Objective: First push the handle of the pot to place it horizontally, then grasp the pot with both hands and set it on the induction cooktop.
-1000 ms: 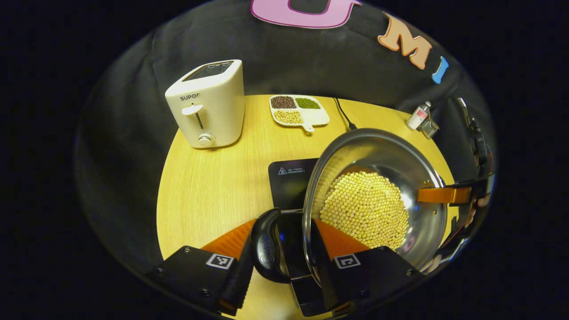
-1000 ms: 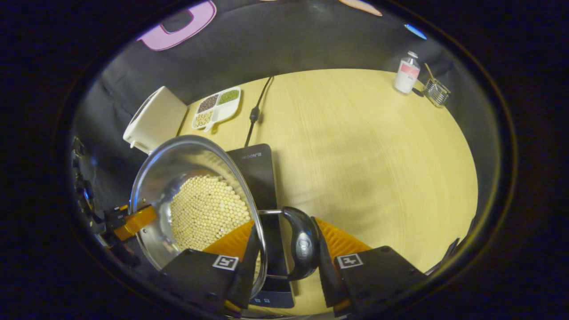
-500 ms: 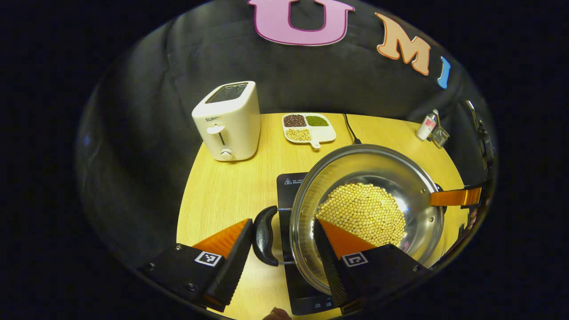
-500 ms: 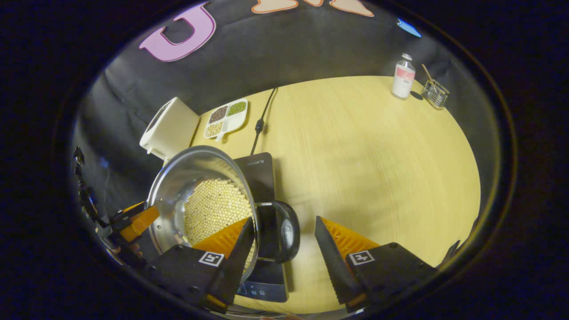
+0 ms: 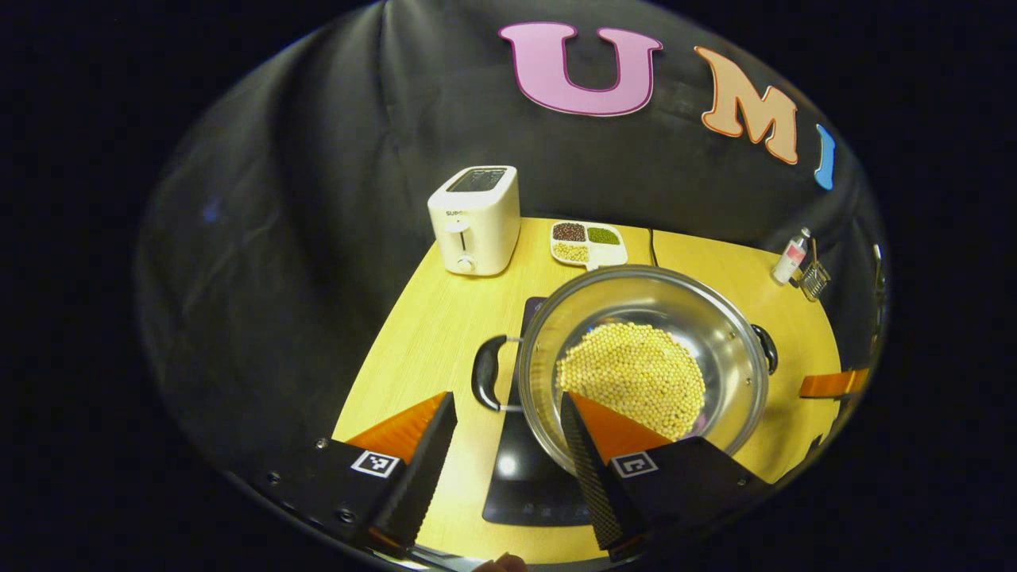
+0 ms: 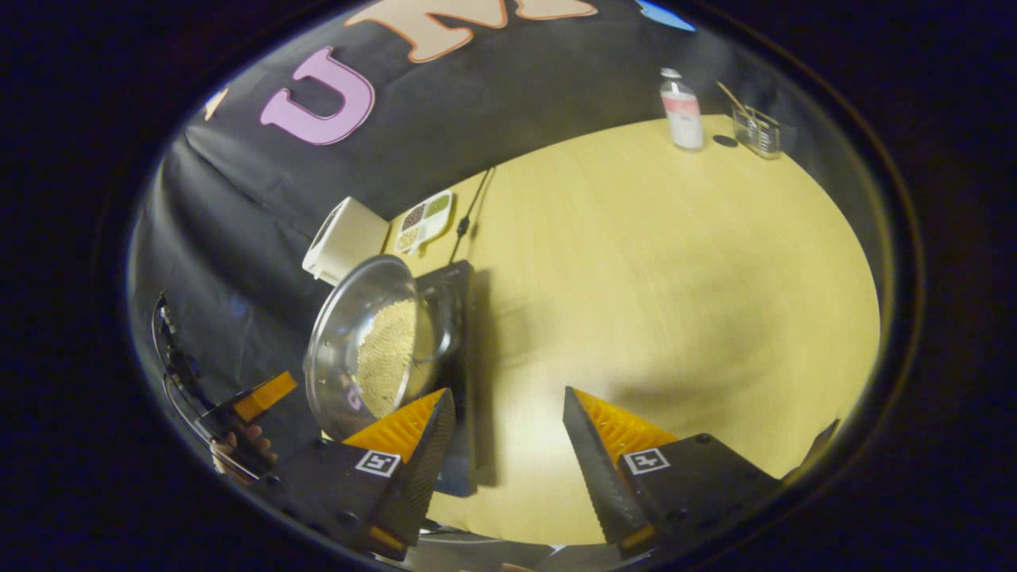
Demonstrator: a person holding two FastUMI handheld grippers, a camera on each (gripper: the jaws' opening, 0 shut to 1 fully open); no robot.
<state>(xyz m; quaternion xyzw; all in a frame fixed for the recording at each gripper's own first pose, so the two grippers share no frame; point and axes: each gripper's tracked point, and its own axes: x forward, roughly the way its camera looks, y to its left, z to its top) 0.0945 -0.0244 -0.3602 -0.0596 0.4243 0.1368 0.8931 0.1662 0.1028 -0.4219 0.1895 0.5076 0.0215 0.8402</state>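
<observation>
The left gripper (image 5: pixel 502 413) has its jaws wide apart and holds nothing. The right gripper (image 6: pixel 503 413) is wide apart too, with only table (image 6: pixel 651 302) between its fingers. The shiny pot (image 5: pixel 643 361), full of little yellow beans (image 5: pixel 632 377), sits on the black induction cooktop (image 5: pixel 528 477). Its dark handle (image 5: pixel 486 372) sticks out to the side, flat. Farther back stand a white toaster (image 5: pixel 475 220) and a tray of beans (image 5: pixel 586 242).
</observation>
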